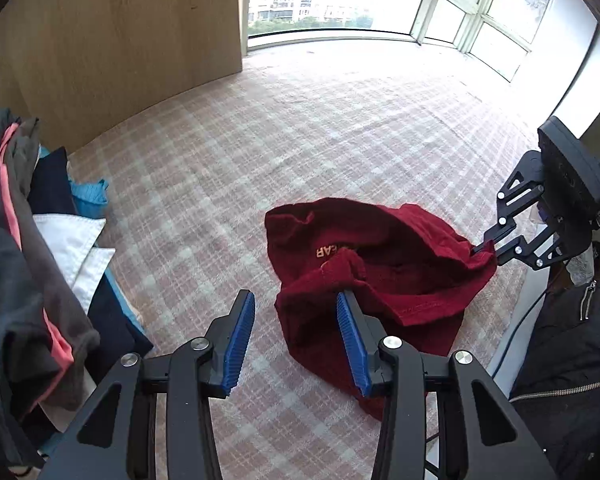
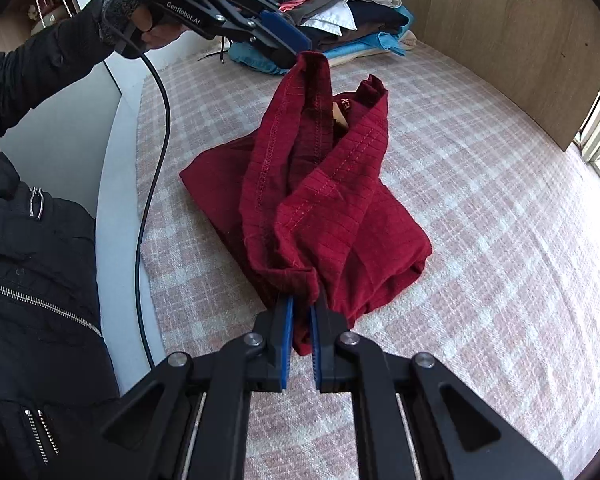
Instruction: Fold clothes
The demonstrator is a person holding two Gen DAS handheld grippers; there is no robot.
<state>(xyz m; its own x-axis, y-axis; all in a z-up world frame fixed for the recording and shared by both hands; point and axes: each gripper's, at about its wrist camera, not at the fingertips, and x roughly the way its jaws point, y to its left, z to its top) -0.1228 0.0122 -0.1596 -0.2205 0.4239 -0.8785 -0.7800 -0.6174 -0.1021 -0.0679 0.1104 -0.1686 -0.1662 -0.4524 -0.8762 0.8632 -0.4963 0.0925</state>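
Hiding its print, red garment (image 1: pixel 380 276) seems bunched.

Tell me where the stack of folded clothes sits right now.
The stack of folded clothes sits at the far end of the checked bed cover against the wooden panel in the right wrist view; it fills the left edge of the left wrist view.

The gold lettering (image 1: pixel 327 251) on the red shirt (image 1: pixel 384 280) is half swallowed by a fold, unreadable. The clothes pile (image 1: pixel 32 264) runs off the left edge. In the right wrist view, the left hand-held gripper (image 2: pixel 290 46) hides whether its pads touch the cloth.
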